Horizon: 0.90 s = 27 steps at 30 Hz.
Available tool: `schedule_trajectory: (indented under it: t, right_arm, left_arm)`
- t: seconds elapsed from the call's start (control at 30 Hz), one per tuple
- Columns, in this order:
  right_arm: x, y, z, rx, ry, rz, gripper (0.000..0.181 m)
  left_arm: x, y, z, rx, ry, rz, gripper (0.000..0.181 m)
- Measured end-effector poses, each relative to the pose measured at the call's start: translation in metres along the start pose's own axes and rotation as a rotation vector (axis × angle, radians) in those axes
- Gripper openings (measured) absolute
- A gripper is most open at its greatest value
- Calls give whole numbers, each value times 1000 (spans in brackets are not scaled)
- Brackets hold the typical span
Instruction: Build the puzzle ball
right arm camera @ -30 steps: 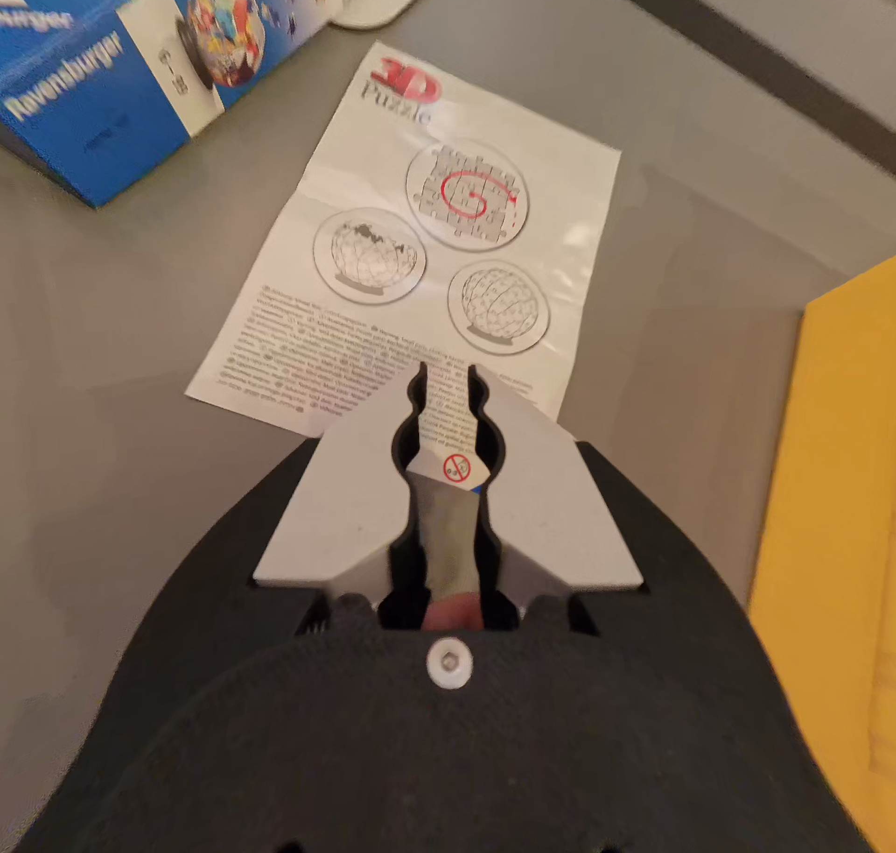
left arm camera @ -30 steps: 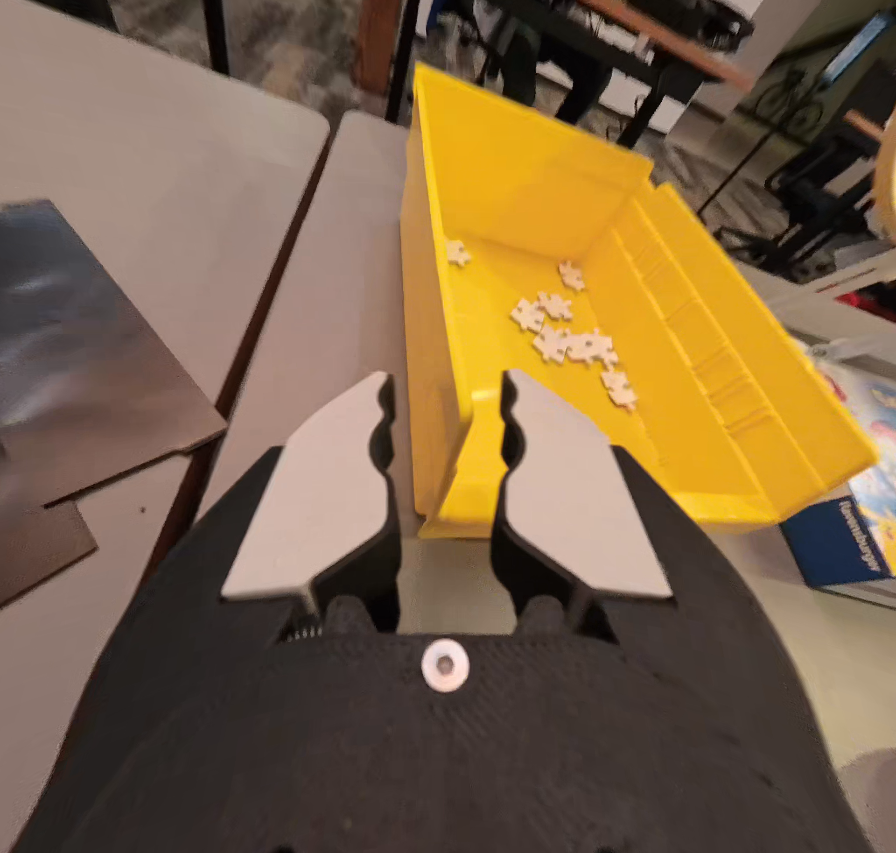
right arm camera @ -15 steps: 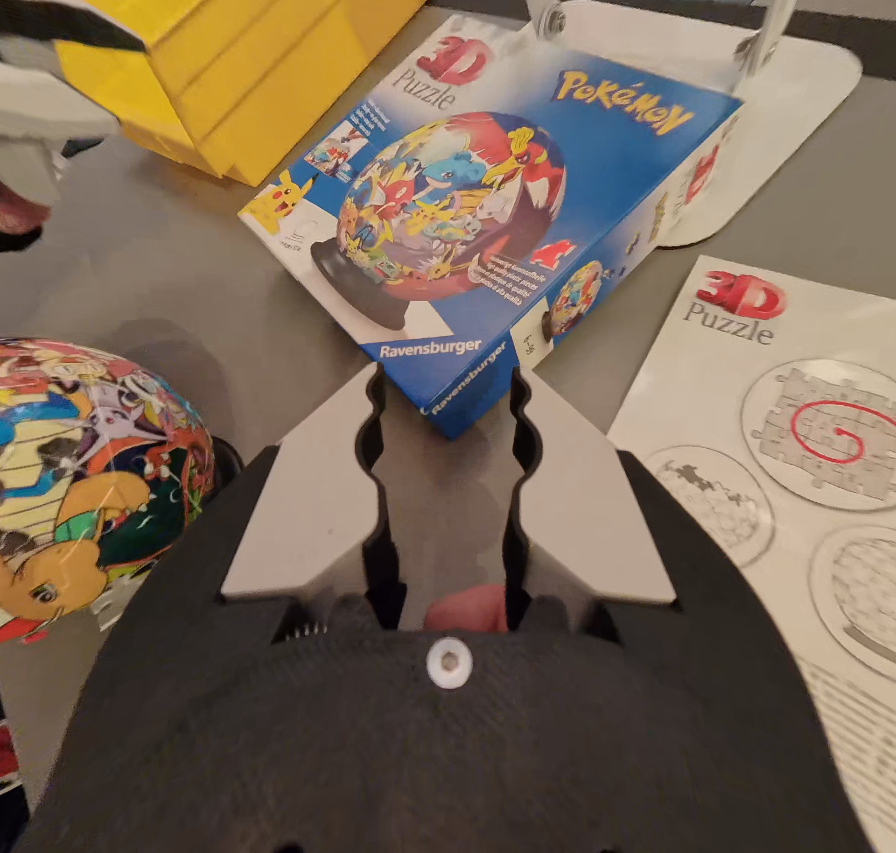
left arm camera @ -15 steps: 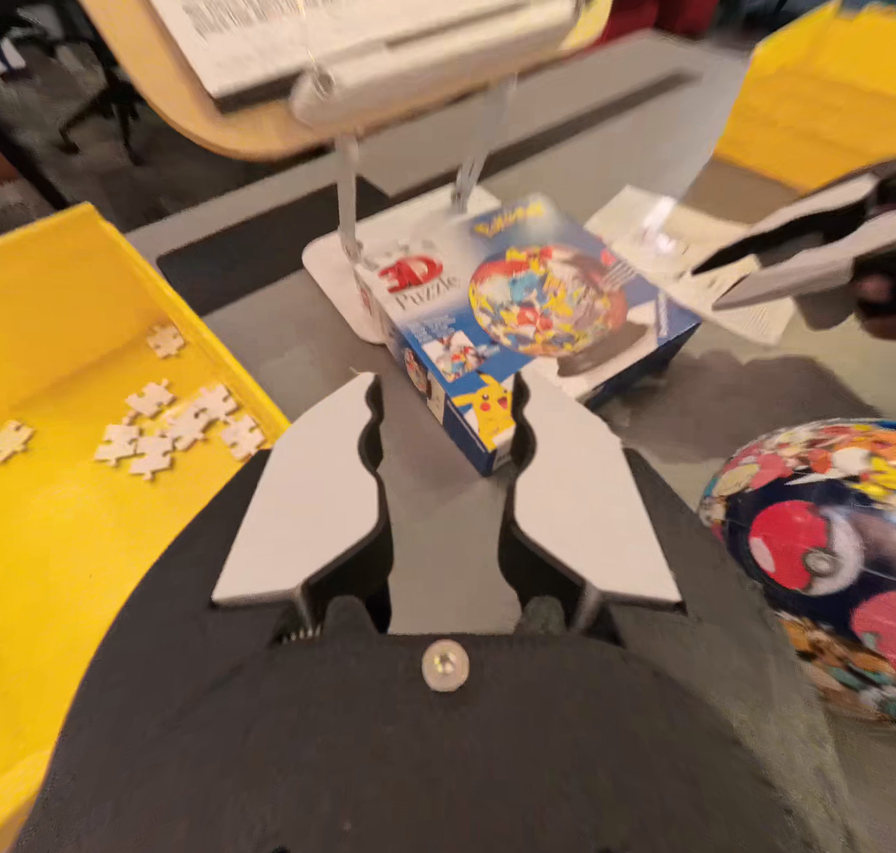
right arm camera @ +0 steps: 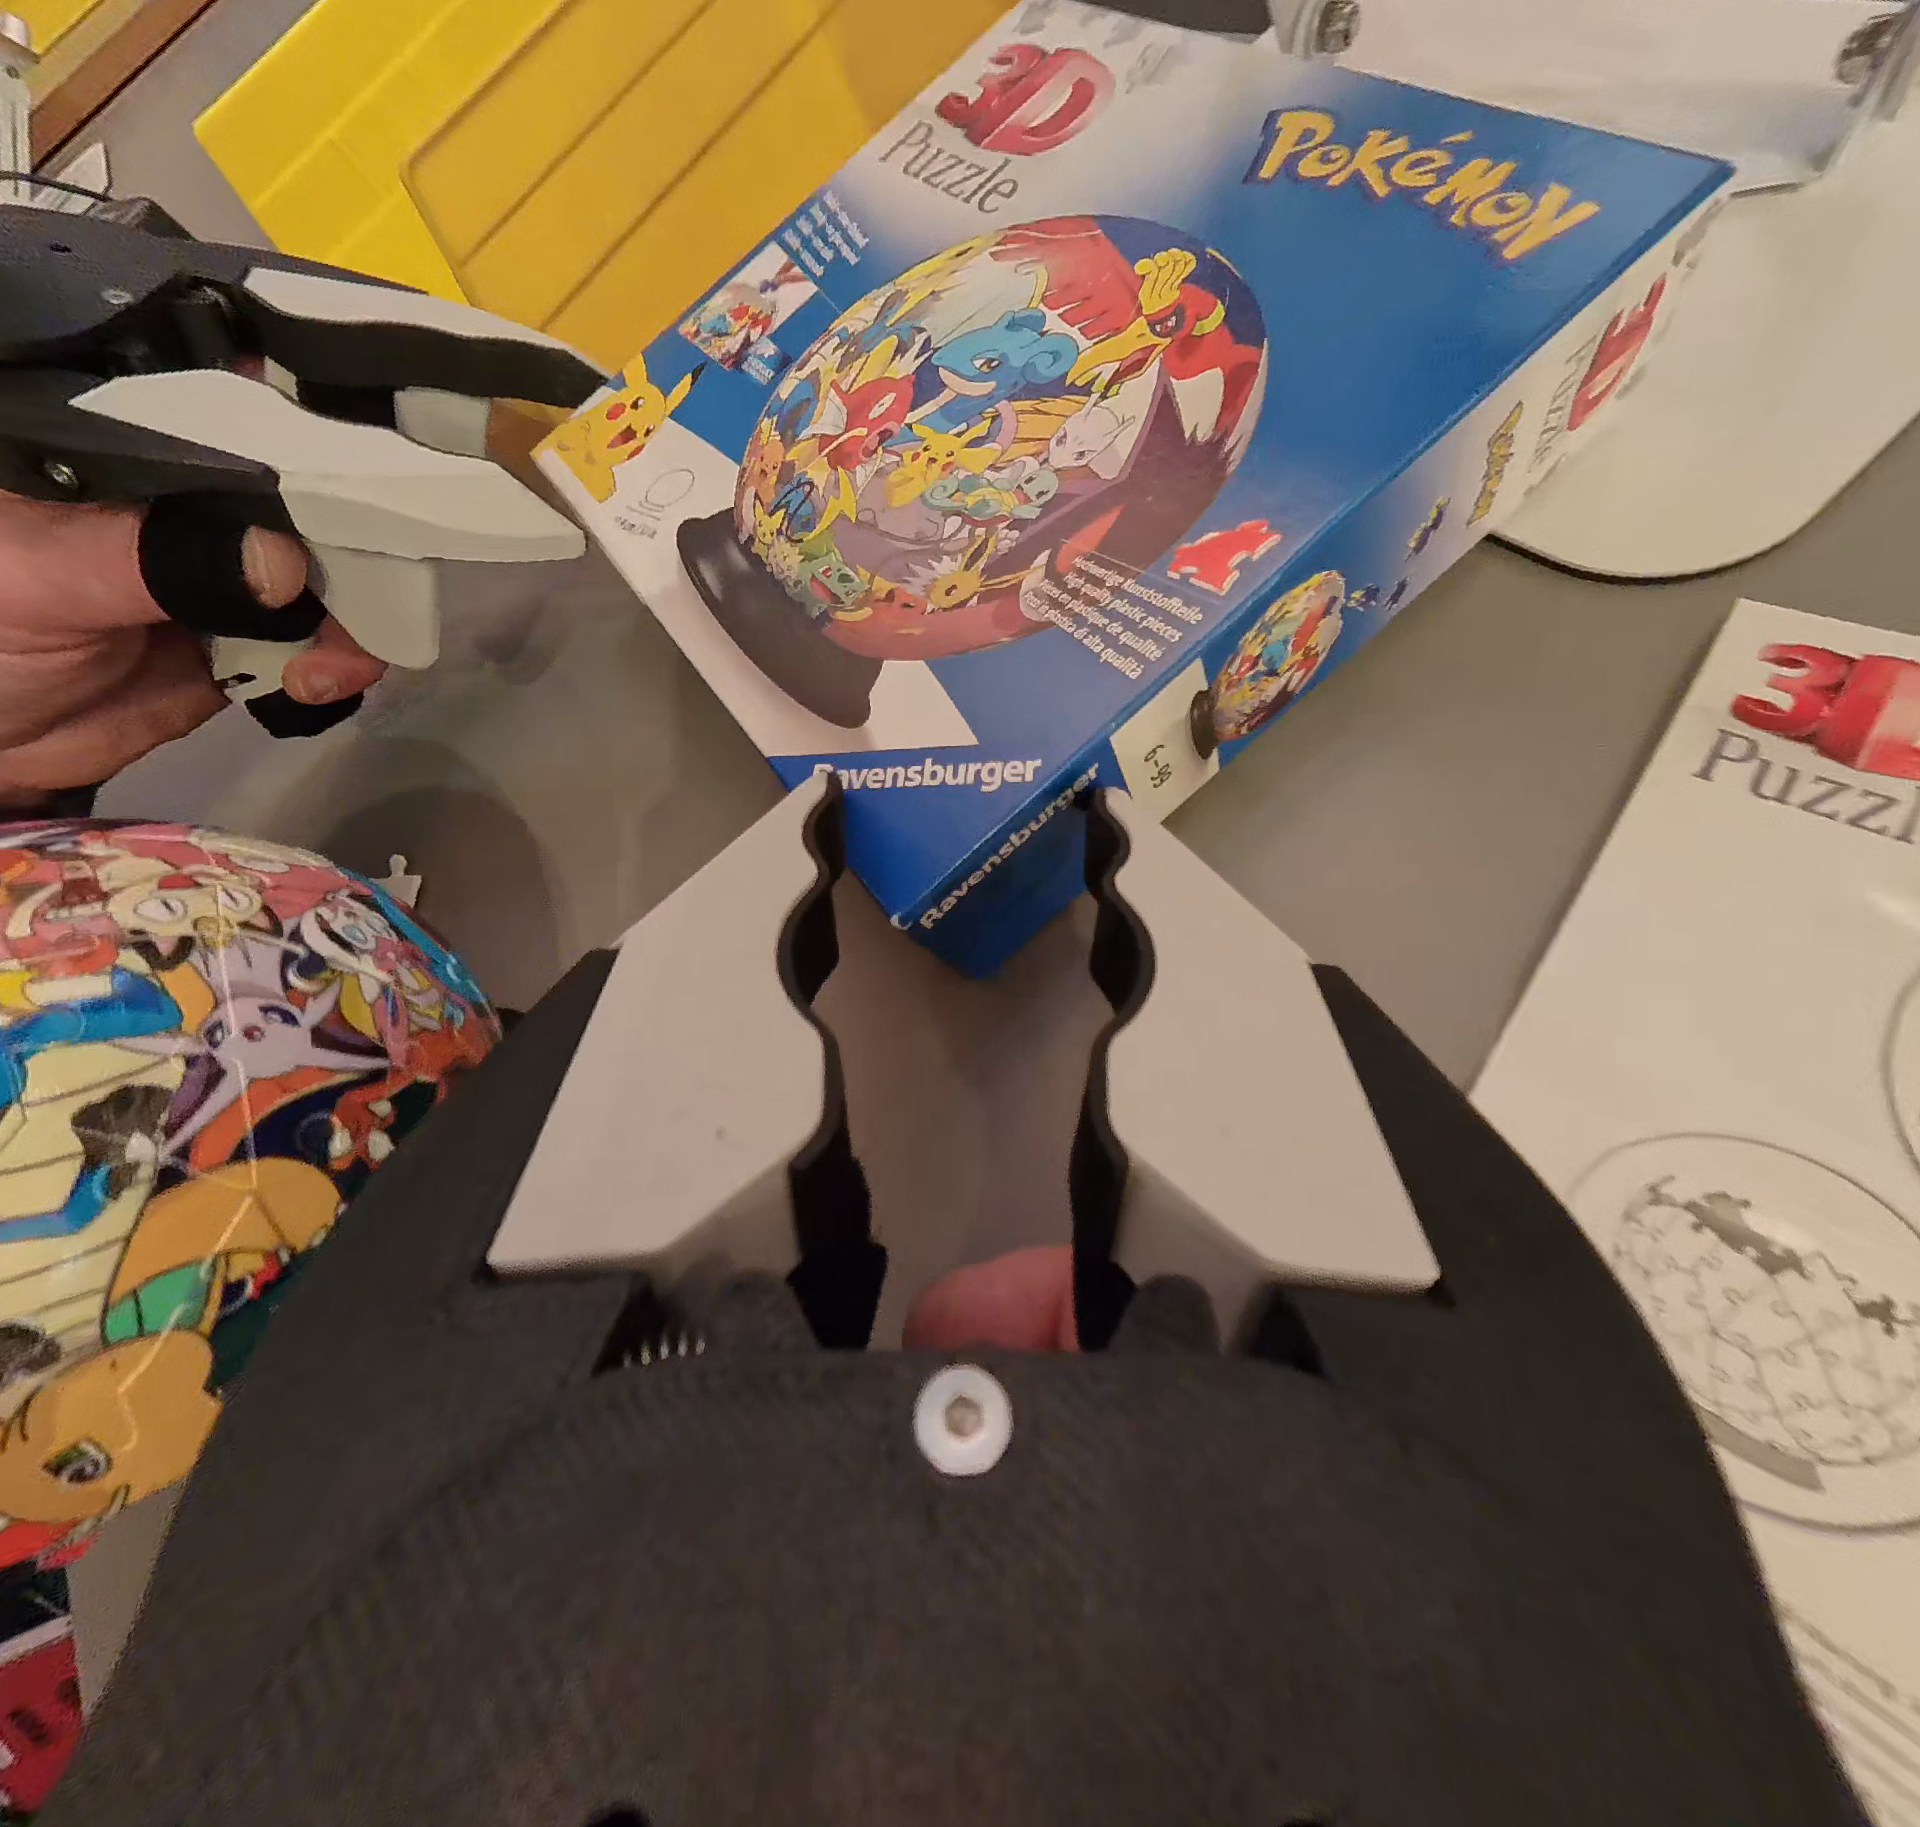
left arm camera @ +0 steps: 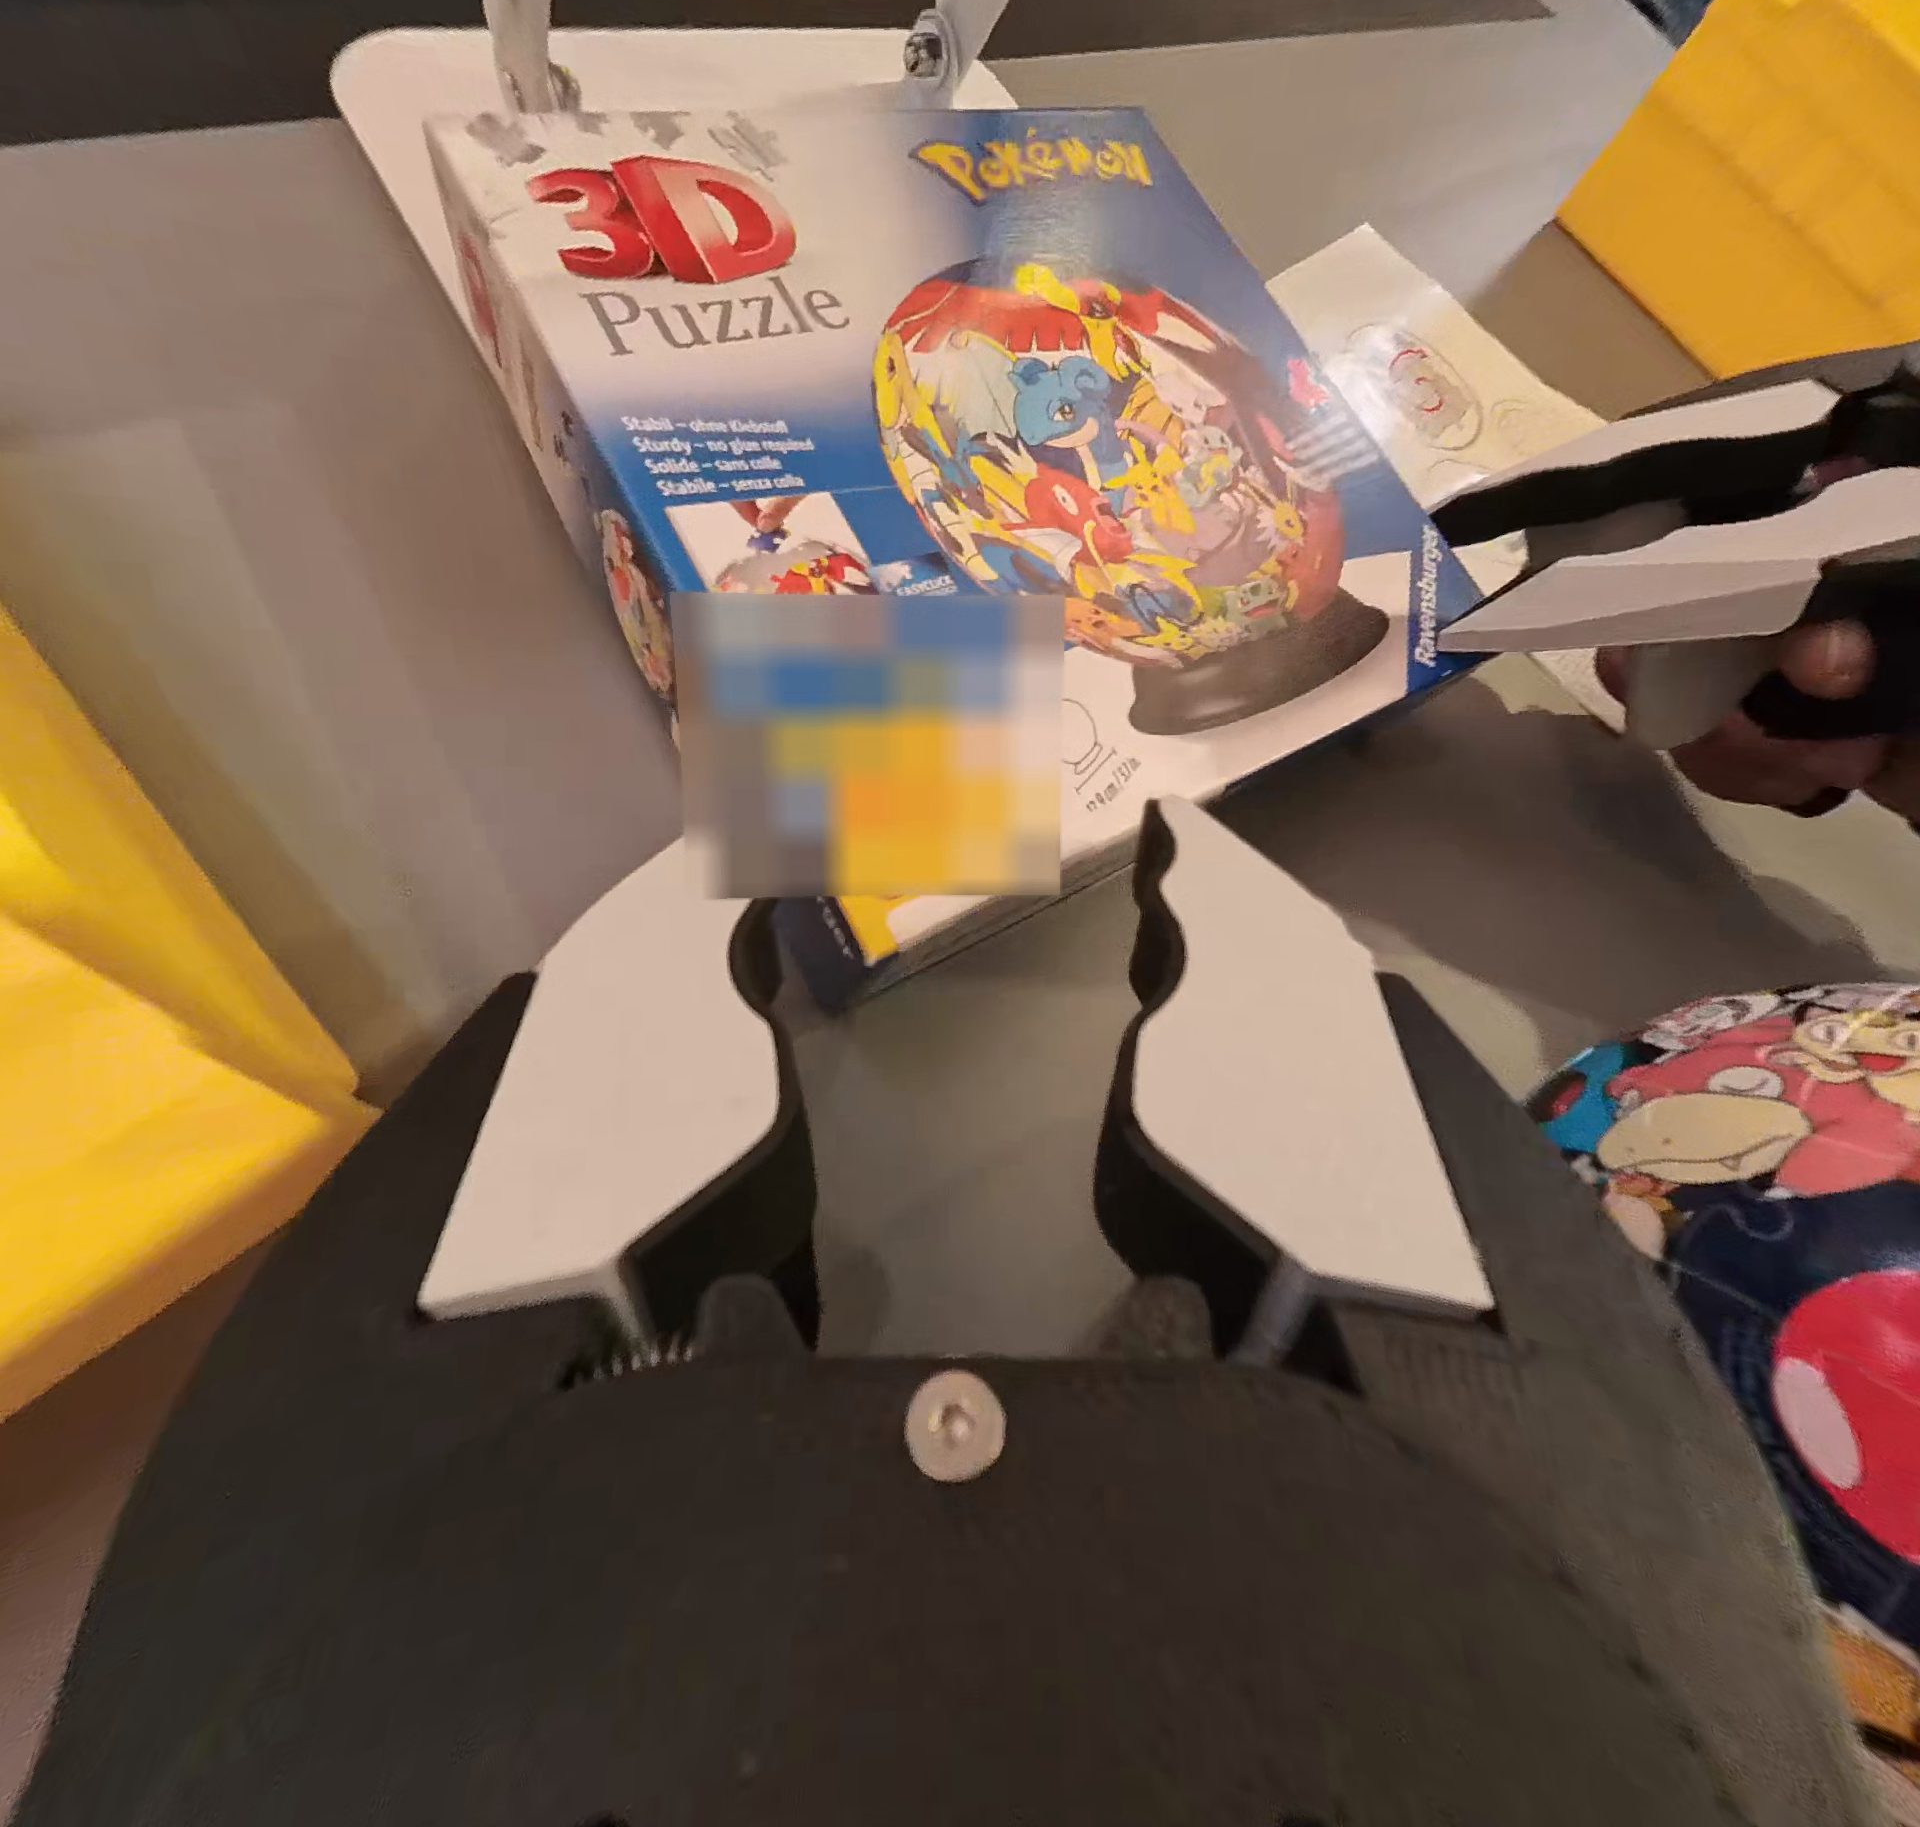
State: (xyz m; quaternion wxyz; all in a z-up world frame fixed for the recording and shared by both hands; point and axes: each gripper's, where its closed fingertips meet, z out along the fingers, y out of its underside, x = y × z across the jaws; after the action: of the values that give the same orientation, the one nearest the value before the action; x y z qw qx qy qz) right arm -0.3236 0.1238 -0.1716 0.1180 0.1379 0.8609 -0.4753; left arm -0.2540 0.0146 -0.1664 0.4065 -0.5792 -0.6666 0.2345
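Your puzzle ball (right arm camera: 197, 1143) is sitting at the left edge of the right wrist frame, mostly put together and covered in cartoon characters. In the left wrist view it's poking in at the lower right (left arm camera: 1766, 1258). Neither tool is touching it.

Your right gripper (right arm camera: 961, 821) has its jaws spread with nothing between them, tips pointing at the near corner of the blue puzzle box (right arm camera: 1195, 406) in the middle of the frame. Same story for your left gripper (left arm camera: 940, 852): jaws apart, empty, aimed at that box (left arm camera: 935, 406) from the other side, though a mosaic patch covers its left tip. You can also spot the left gripper at the upper left of the right wrist view, held in your hand (right arm camera: 94, 624), tips just beside the box corner.

The box lies flat on the grey table (right arm camera: 1351, 894), partly over a white stand base (right arm camera: 1662, 343) at the top. A yellow bin (right arm camera: 582, 115) sits upper left, and the instruction sheet (right arm camera: 1714, 1050) runs down the right edge.
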Motion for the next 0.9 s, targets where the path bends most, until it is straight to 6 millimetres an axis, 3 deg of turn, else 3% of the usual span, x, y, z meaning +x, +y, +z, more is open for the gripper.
schedule_trajectory:
  t: [0.1,0.33,0.53,0.67,0.9]
  right_arm:
    - [-8,-3,5,4,-15,-13,44]
    - [-24,-13,13,-9,-41,-106,44]
    - [-32,-41,8,18,-70,-136,45]
    - [-18,-46,3,5,-54,-124,43]
    - [2,-26,9,-25,-16,-99,38]
  left_arm:
    - [-5,-3,-7,21,-77,42,72]
    - [-12,-17,-36,154,-160,54,59]
    - [-16,-29,-59,225,-203,53,58]
    - [-16,-21,-51,178,-192,45,59]
    - [-17,-2,-18,119,-161,44,60]
